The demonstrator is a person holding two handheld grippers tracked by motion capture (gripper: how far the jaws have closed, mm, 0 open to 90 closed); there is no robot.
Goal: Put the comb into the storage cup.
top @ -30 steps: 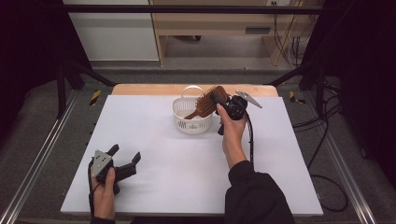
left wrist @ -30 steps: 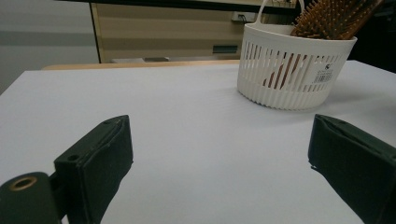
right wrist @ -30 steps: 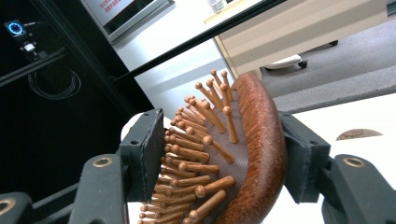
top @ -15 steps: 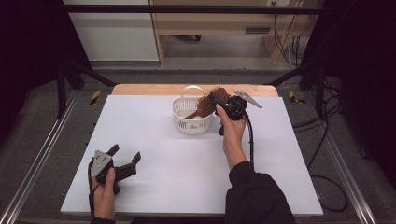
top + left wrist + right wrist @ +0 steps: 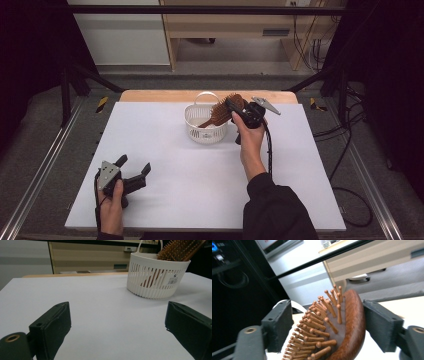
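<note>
A wooden hairbrush (image 5: 221, 111) stands handle-down in a white slatted basket (image 5: 206, 131) at the table's far middle, its head leaning out to the right. My right gripper (image 5: 235, 106) is at the brush head. Its jaws have just been opening, and in the right gripper view the brush (image 5: 347, 327) sits between them, with a small gap at the bristle side. My left gripper (image 5: 134, 169) rests near the front left, open and with nothing in it. From the left gripper (image 5: 117, 325) view, the basket (image 5: 155, 280) and brush (image 5: 178, 250) stand ahead to the right.
The white table top (image 5: 200, 175) spreads wide between the two hands. A wooden strip (image 5: 150, 95) runs along its far edge. Black frame bars and cables stand at both sides, and metal rails flank the table.
The right gripper's jaws stand slightly wider around the brush head than before. Both hands, the brush and the basket have kept their places.
</note>
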